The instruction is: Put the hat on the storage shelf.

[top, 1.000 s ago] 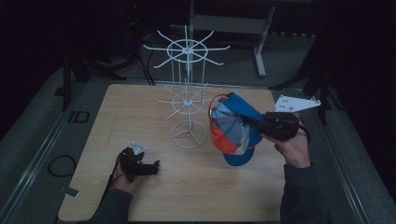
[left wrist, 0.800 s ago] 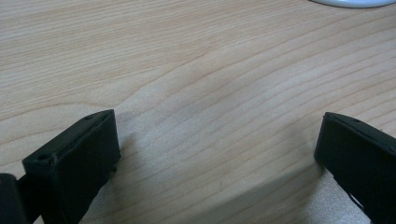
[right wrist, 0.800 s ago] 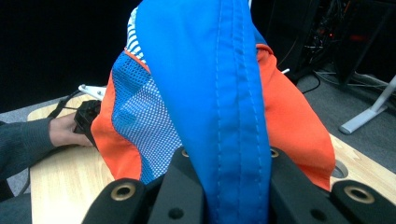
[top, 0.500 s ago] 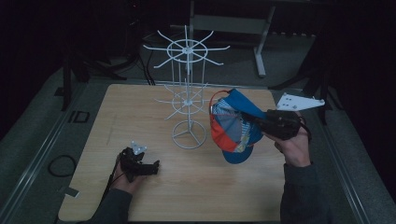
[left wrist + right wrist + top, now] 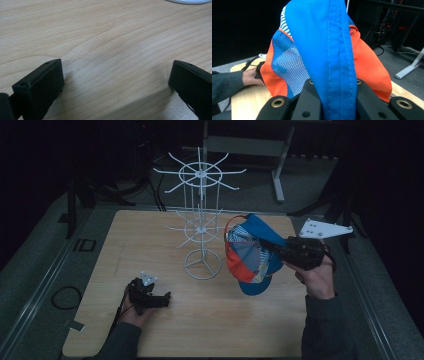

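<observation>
A blue, orange and mesh baseball cap [image 5: 250,255] hangs in the air right of the white wire display rack [image 5: 201,227], held by my right gripper [image 5: 272,247], which is shut on its blue crown. In the right gripper view the cap [image 5: 324,50] rises between the two black jaws, which press on the blue fabric. My left gripper [image 5: 162,299] rests low on the wooden table [image 5: 150,240] at the front left, open. Its two black fingers [image 5: 40,85] stand wide apart over bare wood in the left gripper view.
The rack's round base [image 5: 202,265] stands at the table's middle, with hook arms spreading on two tiers. A corner of that white base [image 5: 190,1] shows in the left gripper view. Dark floor, cables and a grey stand leg [image 5: 277,180] lie beyond the table.
The right gripper has carried the cap slightly left, toward the rack. The left gripper has stayed put.
</observation>
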